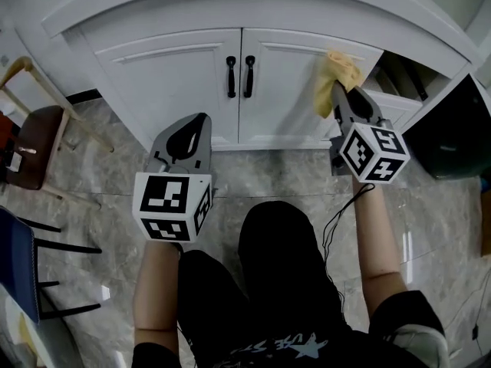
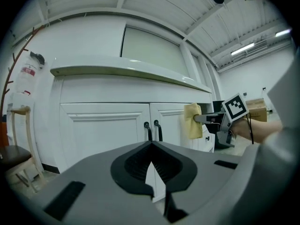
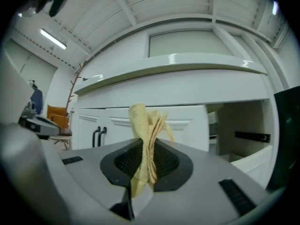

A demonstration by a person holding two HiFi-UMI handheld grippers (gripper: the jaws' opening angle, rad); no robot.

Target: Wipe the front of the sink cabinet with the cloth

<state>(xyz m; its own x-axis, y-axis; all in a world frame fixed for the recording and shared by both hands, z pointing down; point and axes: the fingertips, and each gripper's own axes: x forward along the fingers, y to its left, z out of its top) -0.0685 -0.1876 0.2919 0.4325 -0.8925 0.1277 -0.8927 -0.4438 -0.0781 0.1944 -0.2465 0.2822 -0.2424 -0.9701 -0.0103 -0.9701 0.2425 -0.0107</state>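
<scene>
The white sink cabinet [image 1: 192, 83] has two doors with black handles [image 1: 239, 76] at the middle. A yellow cloth [image 1: 337, 79] is pinched in my right gripper [image 1: 337, 90], which is shut on it, and the cloth lies against the upper right part of the right door [image 1: 299, 90]. From the right gripper view the cloth [image 3: 146, 144] sticks up between the jaws before the door. My left gripper [image 1: 184, 140] hangs lower left, away from the cabinet, shut on nothing. The left gripper view catches the cloth [image 2: 192, 121] and the handles [image 2: 153, 130].
A wooden chair [image 1: 31, 140] stands at left, a dark blue chair [image 1: 19, 271] at the near left. To the right of the doors is an open compartment [image 1: 406, 83] and a dark bin [image 1: 453, 133]. The floor is grey marble tile.
</scene>
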